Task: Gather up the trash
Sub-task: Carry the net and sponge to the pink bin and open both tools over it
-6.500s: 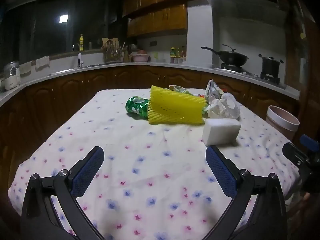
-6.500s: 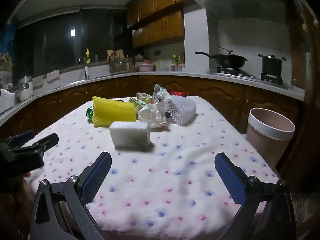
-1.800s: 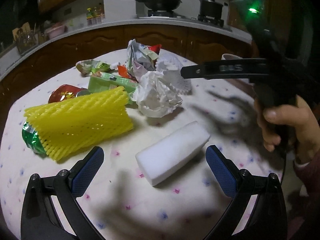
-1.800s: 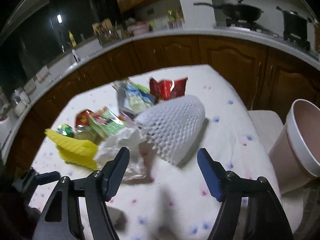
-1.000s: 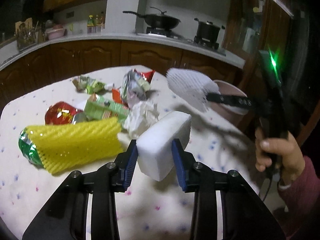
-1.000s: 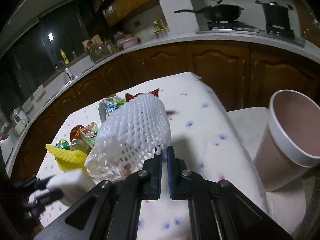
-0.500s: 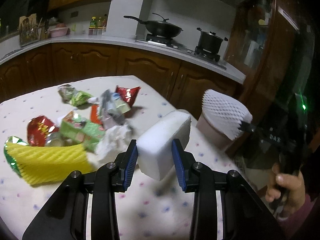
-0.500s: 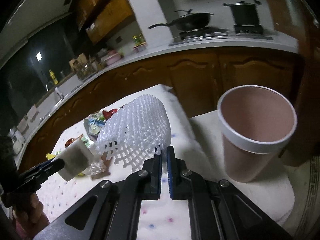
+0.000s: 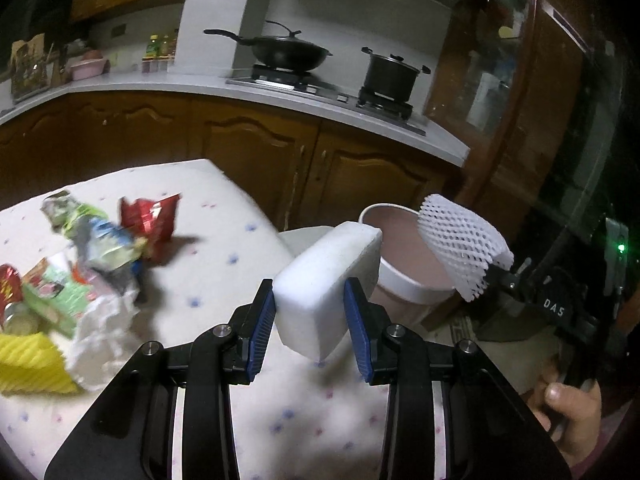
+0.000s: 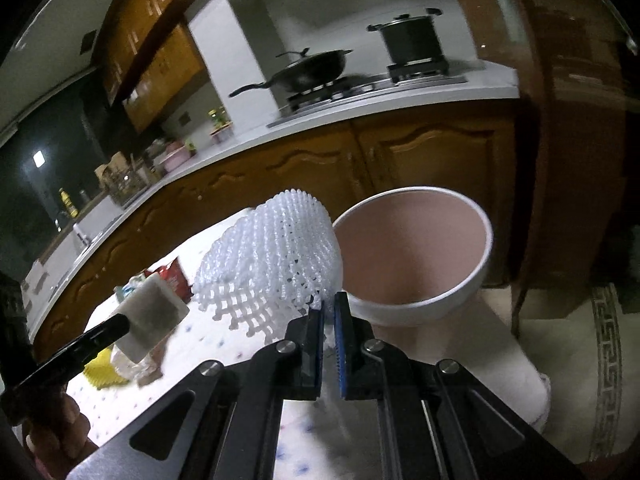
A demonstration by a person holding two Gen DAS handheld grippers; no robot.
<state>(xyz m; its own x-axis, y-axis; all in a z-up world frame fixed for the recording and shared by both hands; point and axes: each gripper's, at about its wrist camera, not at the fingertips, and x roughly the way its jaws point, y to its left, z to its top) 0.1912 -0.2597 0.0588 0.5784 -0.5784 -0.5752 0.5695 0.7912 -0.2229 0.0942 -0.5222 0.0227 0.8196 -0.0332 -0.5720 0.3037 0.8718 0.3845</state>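
Observation:
My left gripper [image 9: 310,302] is shut on a white foam block [image 9: 328,276] and holds it in the air over the table's right edge, just short of the pink bin [image 9: 404,264]. My right gripper [image 10: 329,310] is shut on the edge of a white foam net sleeve [image 10: 276,264] and holds it beside the bin's rim [image 10: 416,256]. In the left wrist view the net [image 9: 460,252] hangs over the bin's far side. In the right wrist view the block [image 10: 150,320] shows at the left.
Trash lies on the flowered tablecloth [image 9: 224,264]: a red wrapper [image 9: 150,220], crumpled foil packets [image 9: 96,236], a green carton [image 9: 48,296], white crumpled paper [image 9: 104,332], a yellow foam net [image 9: 28,360]. The bin stands on a white stool [image 10: 500,344]. Wooden cabinets and a stove stand behind.
Both grippers have carried their loads rightward off the table toward the bin. The block and net are now at the bin's rim.

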